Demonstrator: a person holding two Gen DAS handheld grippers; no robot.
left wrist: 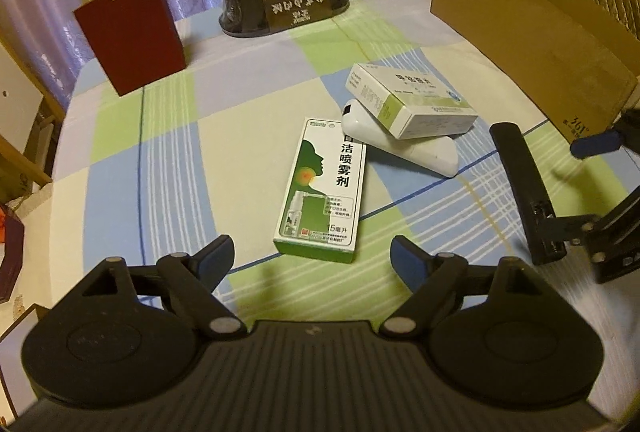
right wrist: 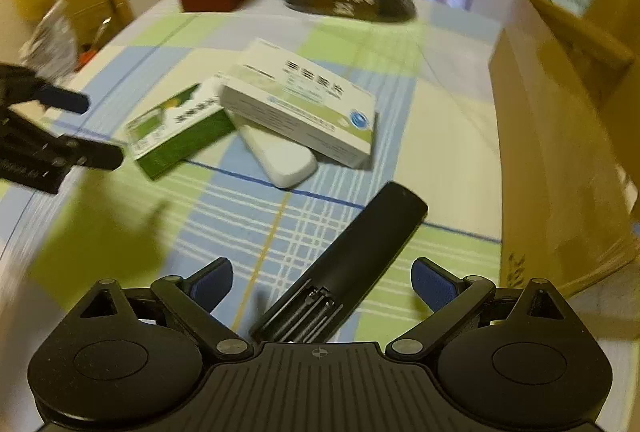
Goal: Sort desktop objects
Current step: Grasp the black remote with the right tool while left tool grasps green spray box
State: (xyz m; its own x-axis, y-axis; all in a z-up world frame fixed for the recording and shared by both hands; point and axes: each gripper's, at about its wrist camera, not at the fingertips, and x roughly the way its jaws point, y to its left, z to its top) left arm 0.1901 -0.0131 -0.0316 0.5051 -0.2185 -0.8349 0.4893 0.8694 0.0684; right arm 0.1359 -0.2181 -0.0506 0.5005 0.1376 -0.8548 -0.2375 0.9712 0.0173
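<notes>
Your right gripper [right wrist: 322, 282] hangs spread wide over the black remote [right wrist: 352, 260], which lies flat on the checked tablecloth [left wrist: 224, 136] beside the cardboard box [left wrist: 532, 44]. Your left gripper [left wrist: 312, 260] gapes empty before the green spray carton [left wrist: 322, 188].

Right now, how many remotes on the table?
2. A black remote lies between the open fingers of the right hand-held gripper, beside the cardboard box. A white remote lies mid-table, partly under a white medicine box. None others visible.
</notes>
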